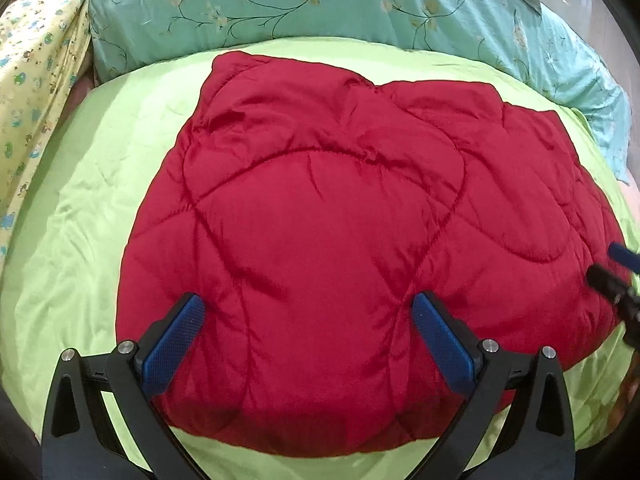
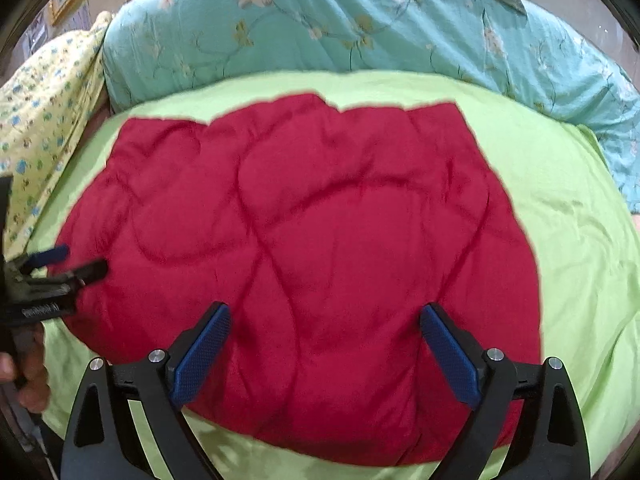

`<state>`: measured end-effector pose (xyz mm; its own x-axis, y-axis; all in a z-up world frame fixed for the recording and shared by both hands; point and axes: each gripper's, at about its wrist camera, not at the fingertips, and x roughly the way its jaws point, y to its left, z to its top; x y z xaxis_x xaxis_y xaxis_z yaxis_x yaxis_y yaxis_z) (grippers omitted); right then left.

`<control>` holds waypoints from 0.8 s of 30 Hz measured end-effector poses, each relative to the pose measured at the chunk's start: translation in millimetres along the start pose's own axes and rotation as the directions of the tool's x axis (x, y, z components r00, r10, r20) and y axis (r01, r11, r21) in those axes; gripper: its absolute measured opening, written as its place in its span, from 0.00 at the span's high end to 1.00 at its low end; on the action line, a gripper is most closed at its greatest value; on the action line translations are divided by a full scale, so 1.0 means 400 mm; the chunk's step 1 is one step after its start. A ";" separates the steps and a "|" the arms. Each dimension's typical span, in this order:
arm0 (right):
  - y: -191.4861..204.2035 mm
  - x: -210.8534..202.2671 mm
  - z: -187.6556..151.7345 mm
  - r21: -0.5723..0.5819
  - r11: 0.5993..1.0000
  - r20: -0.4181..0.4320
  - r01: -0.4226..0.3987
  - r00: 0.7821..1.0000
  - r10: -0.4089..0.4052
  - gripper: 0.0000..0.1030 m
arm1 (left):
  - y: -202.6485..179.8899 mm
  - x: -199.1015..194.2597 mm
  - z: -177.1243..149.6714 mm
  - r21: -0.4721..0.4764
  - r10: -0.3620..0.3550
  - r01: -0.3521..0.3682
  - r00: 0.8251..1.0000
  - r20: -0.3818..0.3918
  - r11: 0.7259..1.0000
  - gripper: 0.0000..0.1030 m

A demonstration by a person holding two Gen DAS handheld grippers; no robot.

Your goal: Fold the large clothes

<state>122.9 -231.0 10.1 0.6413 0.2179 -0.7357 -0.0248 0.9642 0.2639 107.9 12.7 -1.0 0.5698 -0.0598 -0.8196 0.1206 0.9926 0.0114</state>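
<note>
Left to right across the bed. At far left a yellow printed cloth (image 1: 36, 80) lies bunched at the edge of the lime-green sheet (image 1: 100, 184), and a teal floral quilt (image 1: 280, 0) lies heaped along the far side. The red quilted garment (image 1: 352, 240) lies flat at the middle of the sheet, apparently already folded into a thick, roughly rectangular pad with an uneven far edge.

The left gripper (image 1: 308, 320) hovers over the near left part of the garment, its jaws spread wide and holding nothing. The right gripper (image 2: 324, 332) hovers over the near right part, its jaws likewise spread and empty; the right view is slightly blurred. Each gripper appears at the margin of the other's view, so the two stand near each other.

Risks, as judged from this arrangement:
- The padding is puffy and the shell looks slick; a shallow pinch may catch only the top layer, so the stack peels apart on lifting.
- A bite taken at the near edge may also catch the sheet beneath and drag it along.
- Unequal lift by the two grippers would skew the fold line.
- The padding may spring a fresh fold open.
</note>
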 end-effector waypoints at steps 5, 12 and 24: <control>-0.010 0.088 0.047 -0.014 1.000 -0.068 -0.004 0.998 0.003 0.06 | -0.005 0.023 0.020 0.021 0.004 -0.004 1.000 -0.011 1.000 0.00; -0.021 0.166 0.030 -0.017 1.000 -0.077 -0.024 0.997 0.022 0.00 | -0.016 0.051 0.033 0.050 0.023 -0.022 1.000 -0.020 0.999 0.00; -0.009 0.082 0.005 0.010 1.000 -0.036 -0.008 0.999 0.009 0.02 | -0.025 0.032 0.034 0.051 0.041 -0.040 0.999 -0.022 0.998 0.00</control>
<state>145.7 -227.6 -13.8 0.6132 0.2315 -0.7552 -0.0228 0.9609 0.2760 124.9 0.6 -3.9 0.5559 -0.0165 -0.8311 0.1393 0.9875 0.0735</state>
